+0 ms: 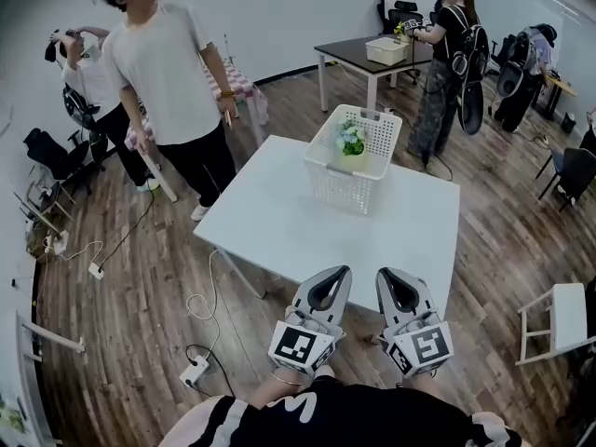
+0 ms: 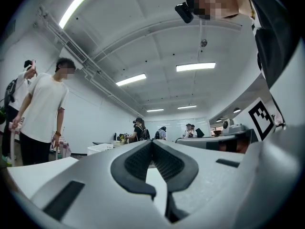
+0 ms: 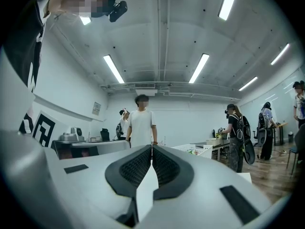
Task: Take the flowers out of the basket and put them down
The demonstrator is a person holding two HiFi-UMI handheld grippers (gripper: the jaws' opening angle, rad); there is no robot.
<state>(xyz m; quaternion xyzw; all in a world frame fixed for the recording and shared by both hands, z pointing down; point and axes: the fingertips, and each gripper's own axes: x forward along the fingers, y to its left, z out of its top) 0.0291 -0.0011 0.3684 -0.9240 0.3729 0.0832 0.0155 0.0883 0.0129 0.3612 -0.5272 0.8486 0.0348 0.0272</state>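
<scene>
From the head view, looked like the very start of the job: found the flowers [image 1: 352, 139] standing inside the white basket [image 1: 372, 186], toward the far end of the desk [image 1: 270, 226] and well apart from both grippers. Showed the left gripper [image 1: 341, 271] and the right gripper [image 1: 383, 274] side by side over the near edge of the desk, tips aimed toward the basket, touching nothing. Judged the step in hand to be the reach toward the basket, with nothing lifted yet. Called next for crossing the bare desk top, opening one gripper wide and coming down past the basket rim onto the stems rather than the blooms, perhaps with the other gripper steadying the light basket. In the left gripper view, saw the two dark pads [image 2: 138, 163] pressed together at the tips, closed on nothing, with the basket low and small beyond them to the left. In the right gripper view, found the same: pads meeting, closed and empty, with the basket and a bit of green in it off to the right of the tips. Could not tell from any view whether the flowers lay loose or sat in a pot.
</scene>
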